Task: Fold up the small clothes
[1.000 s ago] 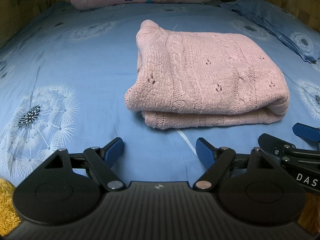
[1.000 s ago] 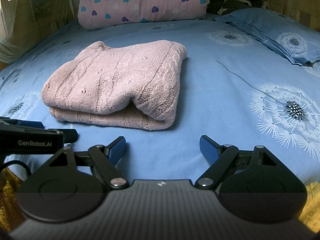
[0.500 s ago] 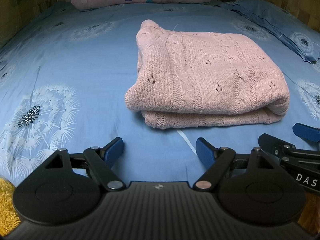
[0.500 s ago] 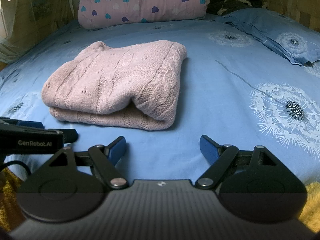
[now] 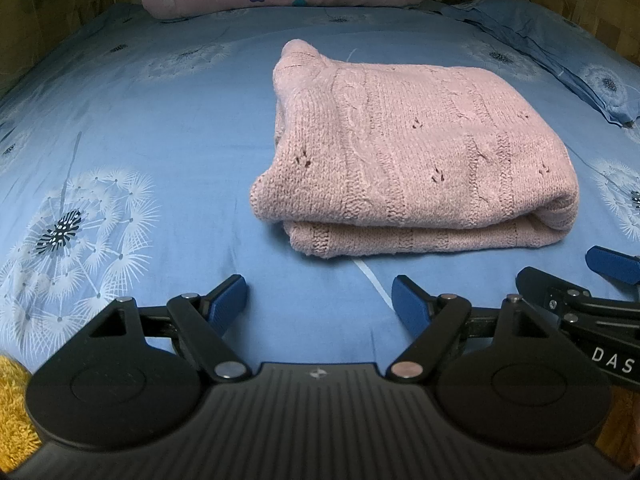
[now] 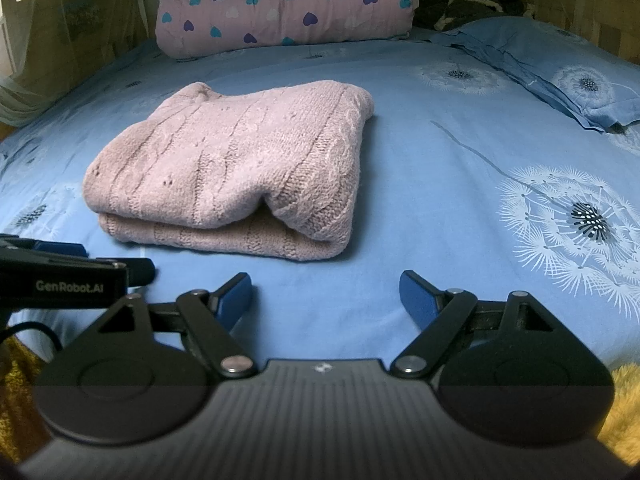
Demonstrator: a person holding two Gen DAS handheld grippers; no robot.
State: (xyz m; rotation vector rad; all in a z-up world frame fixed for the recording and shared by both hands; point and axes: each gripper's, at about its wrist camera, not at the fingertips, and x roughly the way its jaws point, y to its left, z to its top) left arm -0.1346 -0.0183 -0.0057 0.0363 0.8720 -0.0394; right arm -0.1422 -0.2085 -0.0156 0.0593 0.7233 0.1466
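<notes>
Fingers [image 5: 226,298] of the left gripper [image 5: 320,300] spread wide, nothing between them, low over the bed sheet [image 5: 180,128]. Right gripper [image 6: 326,298] likewise: blue fingers [image 6: 416,296] wide apart, empty, hovering at the near edge of the bed.

Each gripper shows in the other's view: right gripper's body and one blue pad at the far right of the left wrist view; left gripper's black body at the far left of the right wrist view. So the two sit side by side, close together.

Beyond the fingertips: pink knitted sweater [image 5: 400,160], folded into a compact stack, lying flat on the sheet. From the left gripper it sits ahead and right of the fingers; from the right gripper [image 6: 240,168], ahead and left. Neither set of fingers touches it; a strip of bare sheet separates them.

Change over the last second: none. Both views match the earlier frames, with grippers still, fingers at the same spread, sweater unmoved.

Reading: fold looks finished, layers stacked with the rolled edge toward the right gripper; stillness with empty fingers suggests the garment was released and this item is done. Likely an end-of-task pause, or a wait for the next piece.

Farther back: heart-print bolster [image 6: 284,4] at the head of the bed, blue pillow [image 6: 560,64] ahead-right.
</notes>
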